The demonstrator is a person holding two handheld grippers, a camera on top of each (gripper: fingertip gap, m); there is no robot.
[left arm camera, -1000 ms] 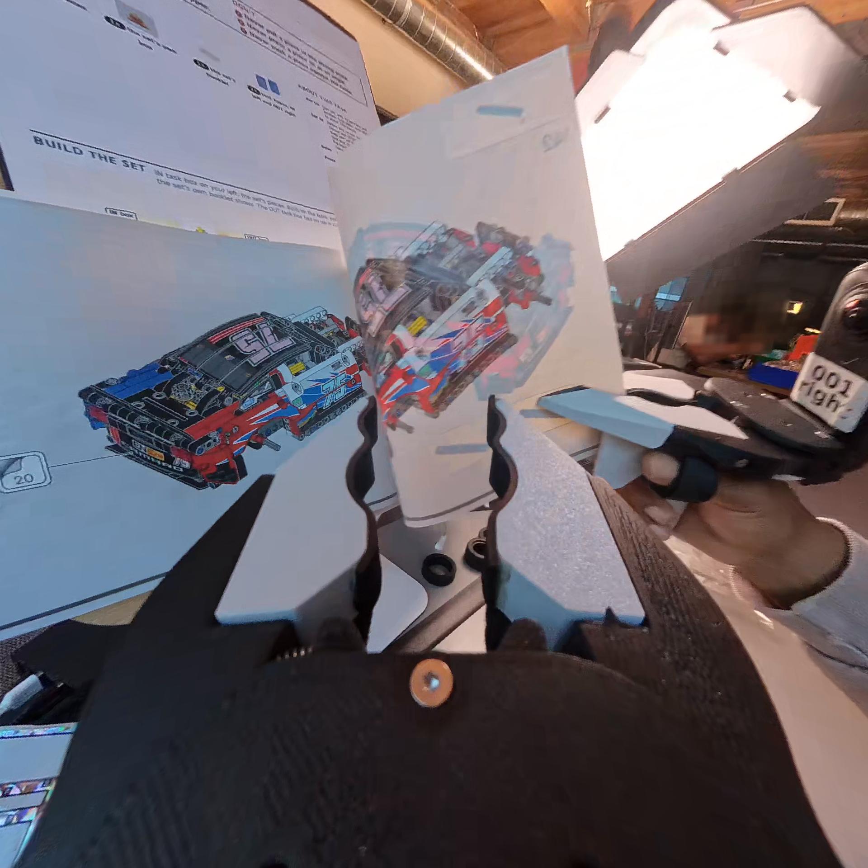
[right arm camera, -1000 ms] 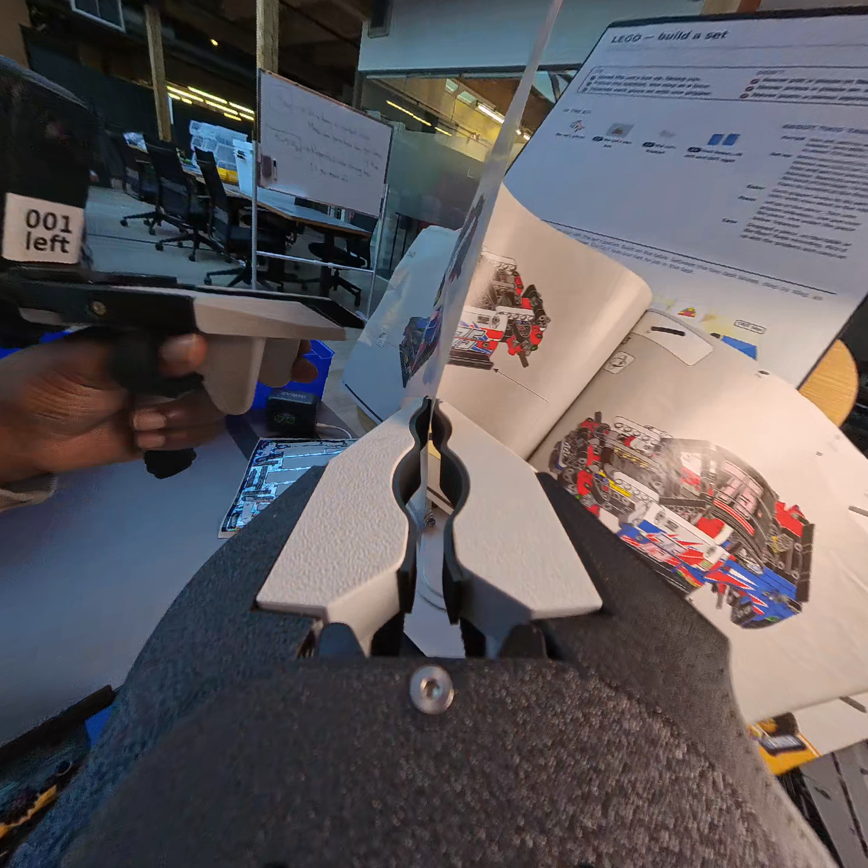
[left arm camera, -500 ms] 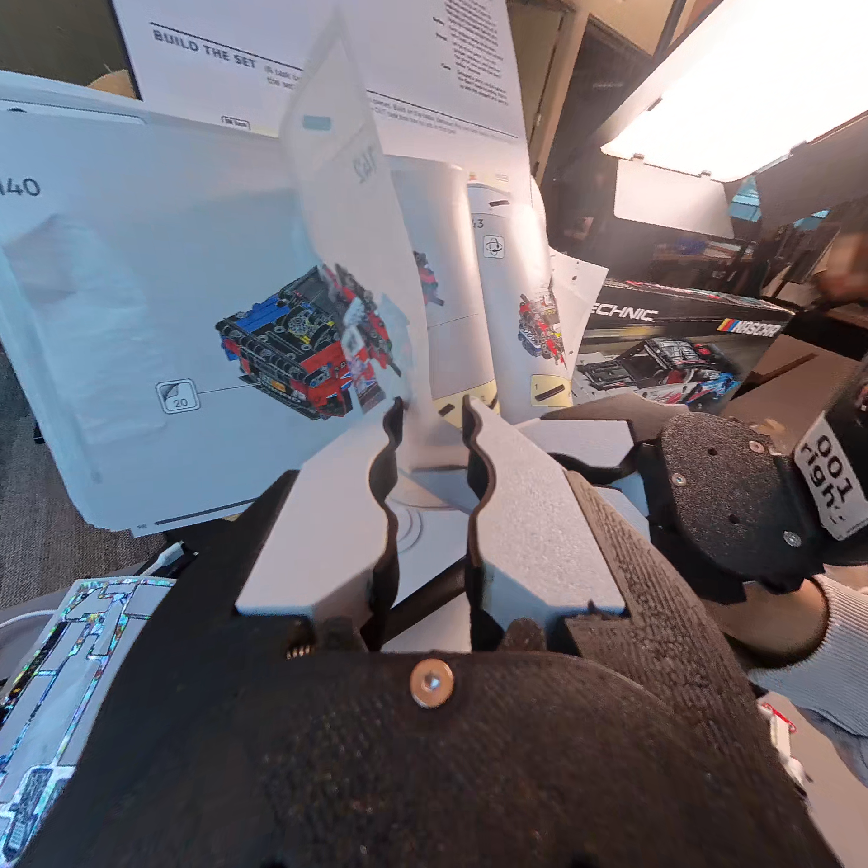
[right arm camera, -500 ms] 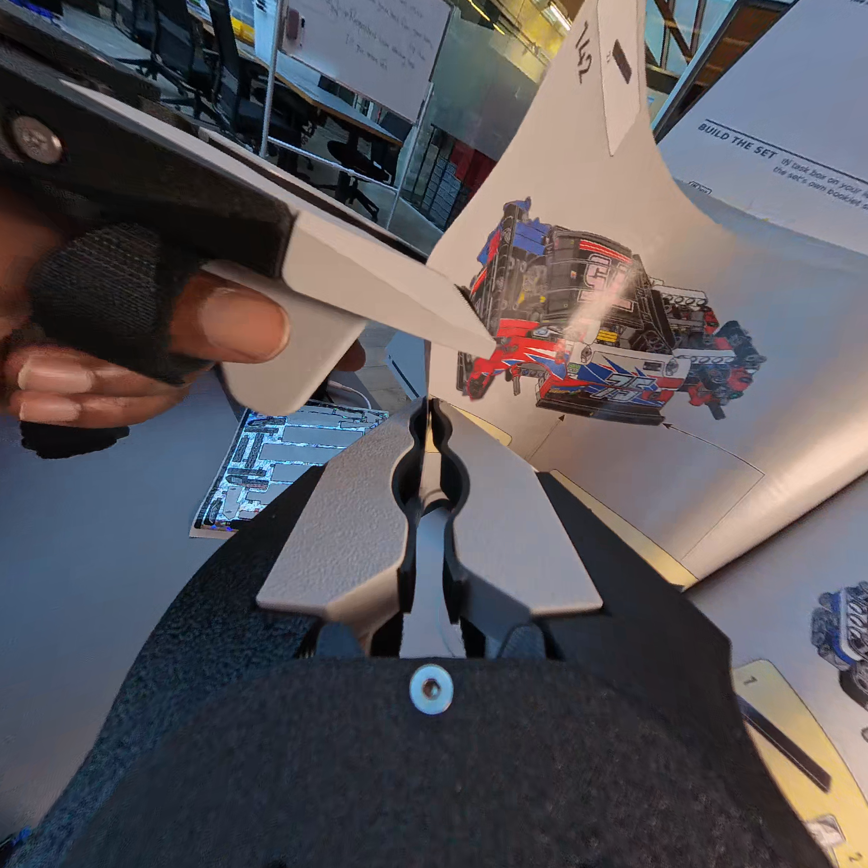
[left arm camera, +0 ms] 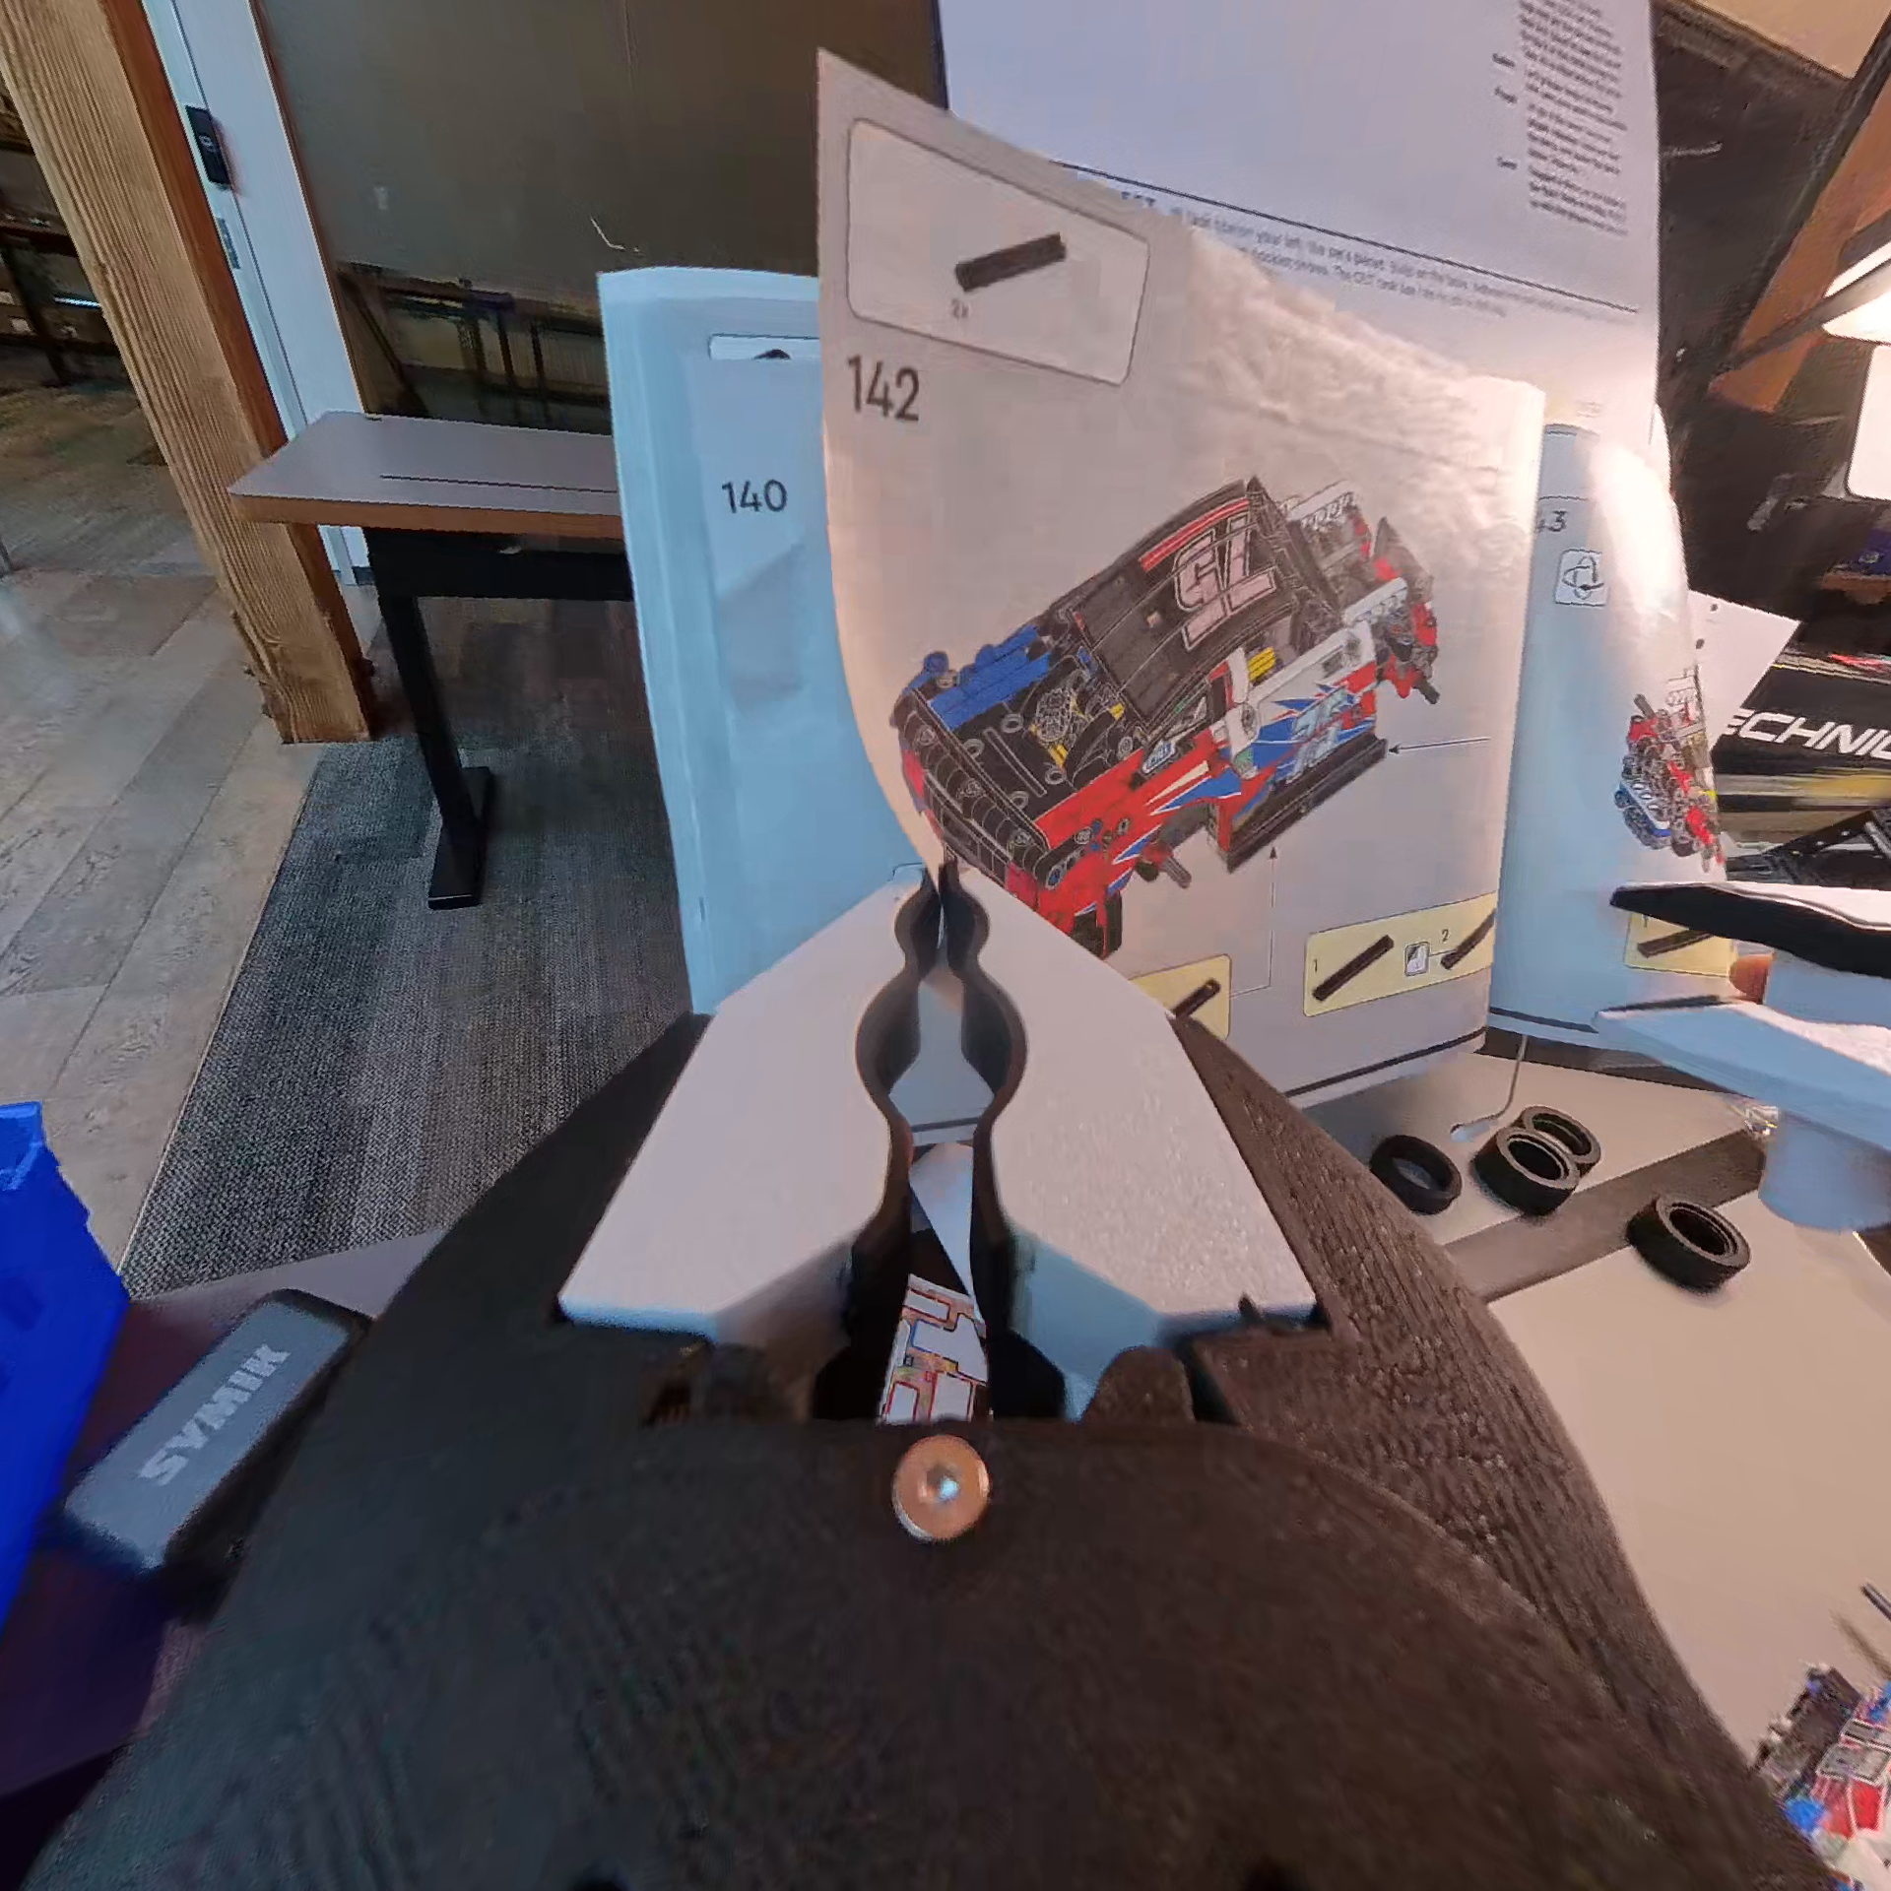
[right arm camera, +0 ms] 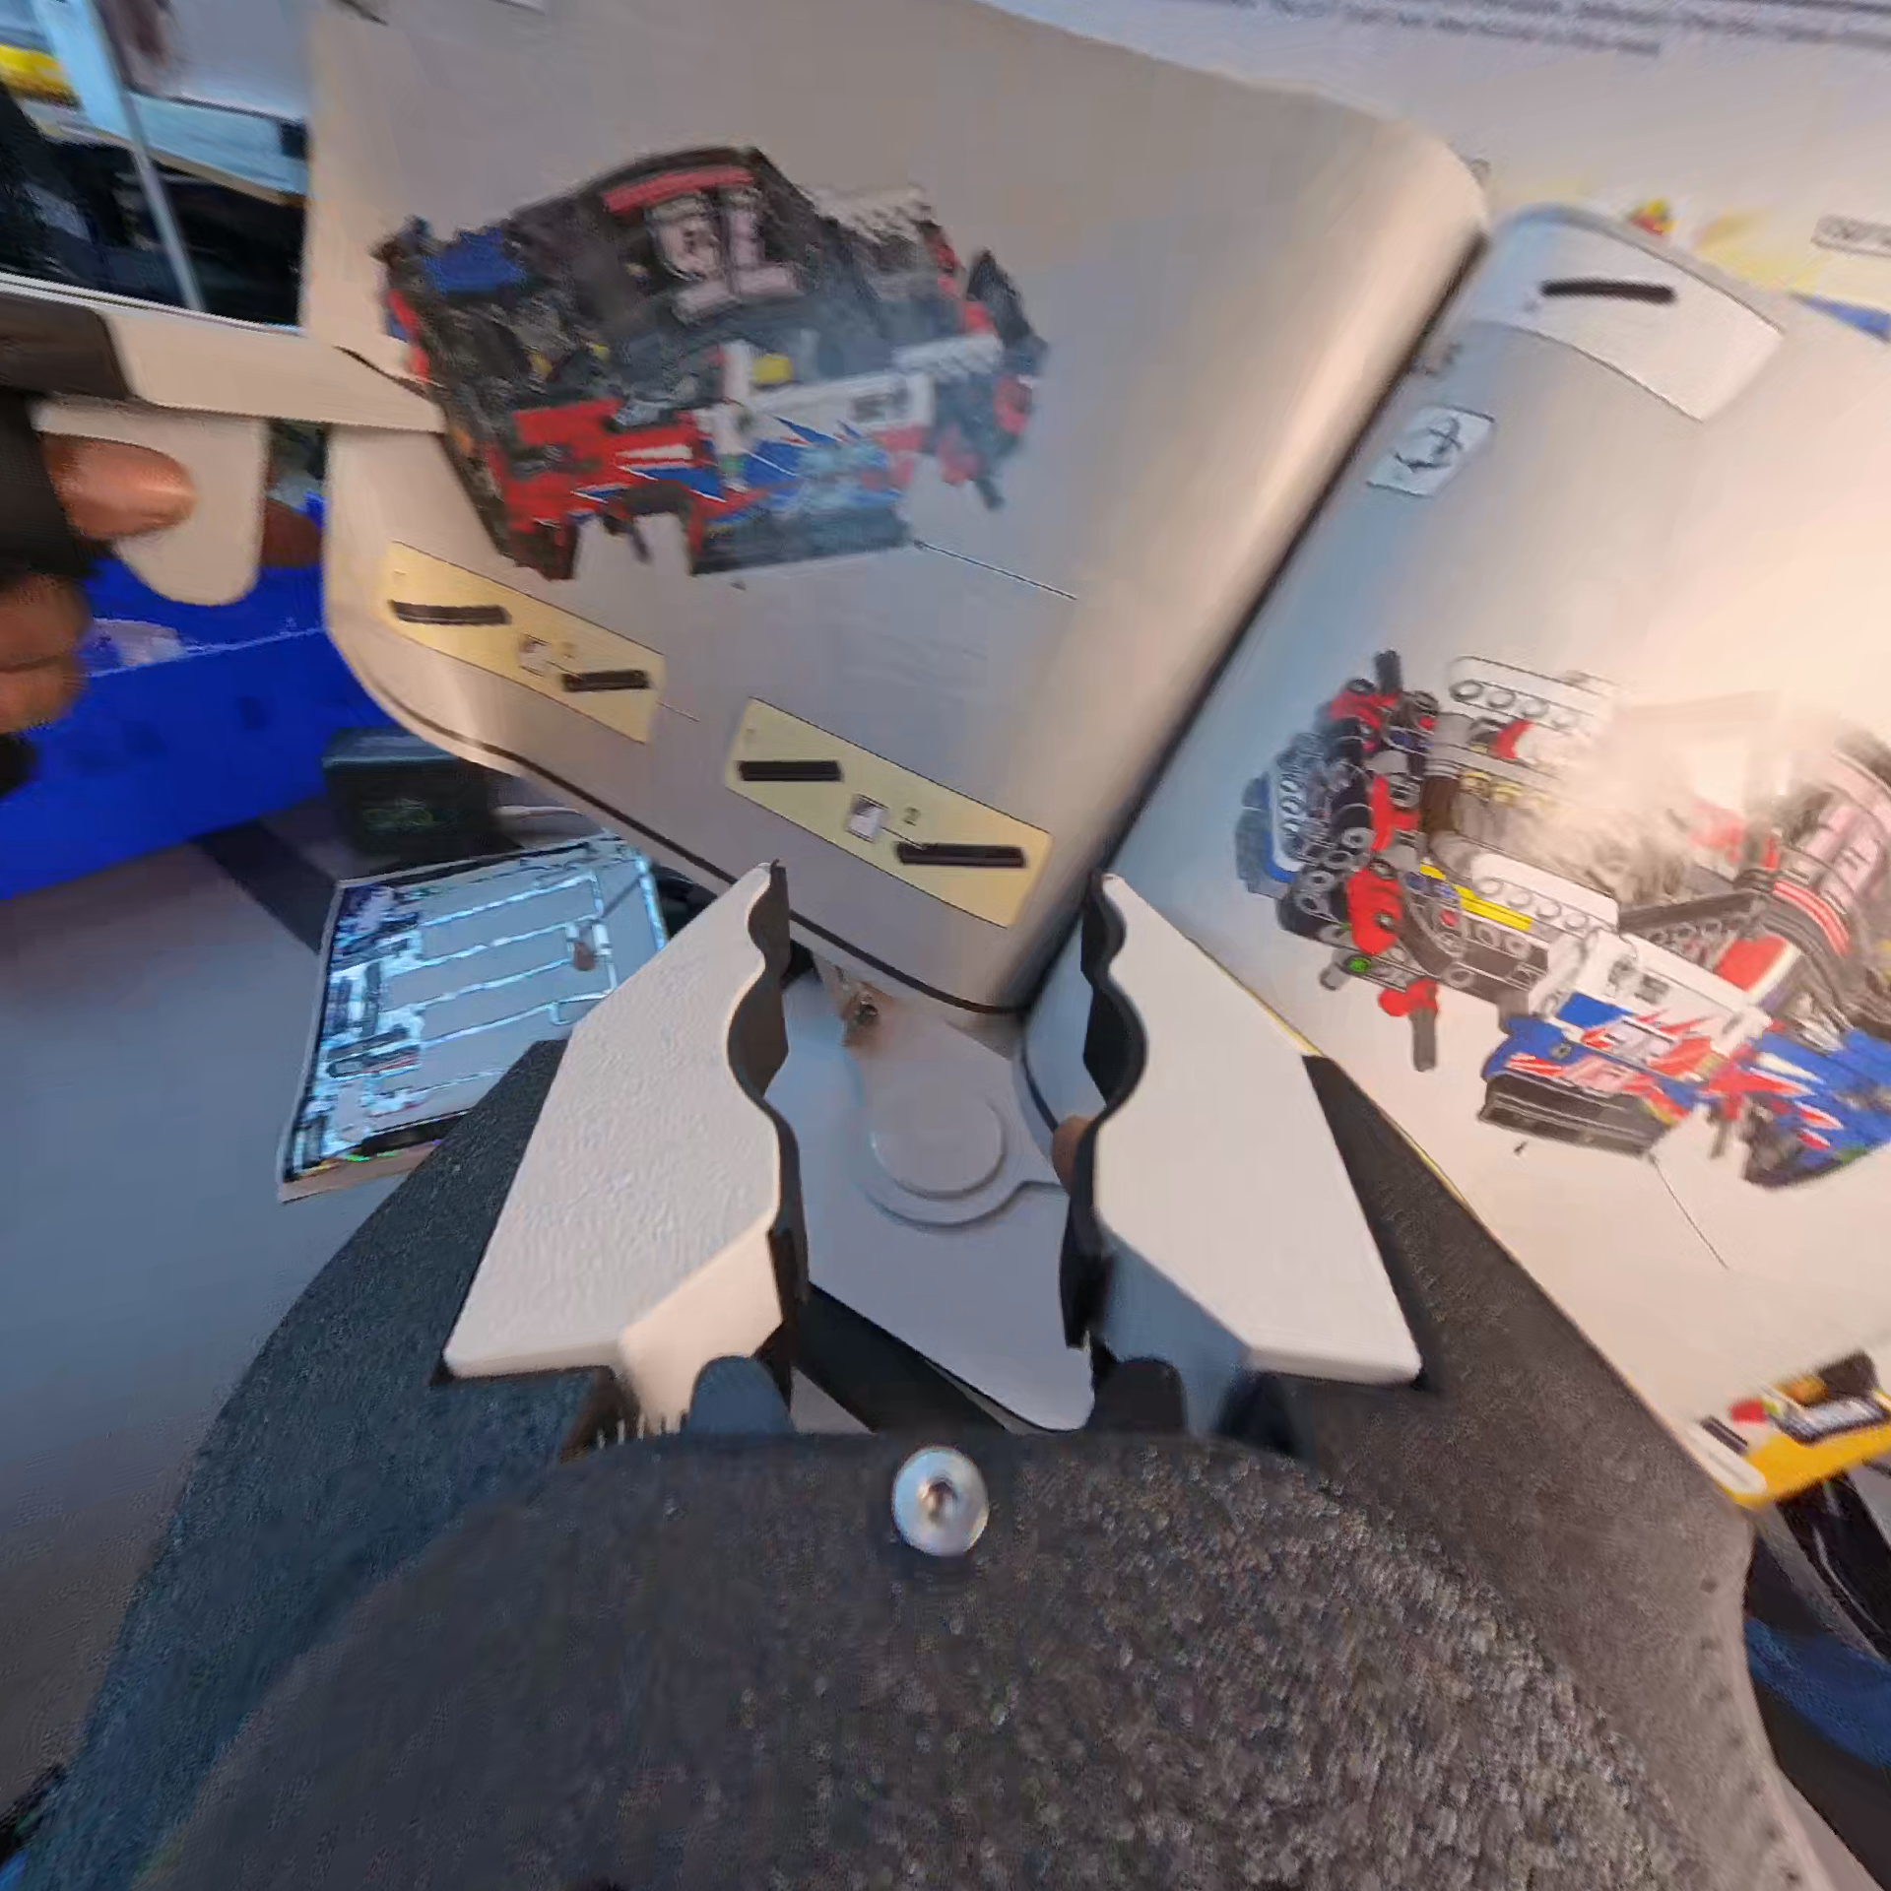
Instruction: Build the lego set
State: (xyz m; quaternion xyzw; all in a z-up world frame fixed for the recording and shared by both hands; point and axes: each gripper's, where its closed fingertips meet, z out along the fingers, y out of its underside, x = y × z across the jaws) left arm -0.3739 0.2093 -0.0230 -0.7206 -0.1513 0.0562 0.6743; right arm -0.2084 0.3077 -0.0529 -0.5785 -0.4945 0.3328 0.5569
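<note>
Between the left gripper's (left arm camera: 939,888) pinched-together tips sits the booklet page (left arm camera: 1177,573), standing up. Right gripper (right arm camera: 933,900) is spread apart, holding nothing. Turning it gently and slowly should keep the thin paper from ripping.

Numerals on booklet page (left arm camera: 1023,491); lettering on box (left arm camera: 1801,732)

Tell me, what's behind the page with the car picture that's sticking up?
Behind the lifted page, pinched at its edge by the left hand-held gripper, stand more booklet pages and a big printed sheet. The page covers what is drawn on them.
</note>
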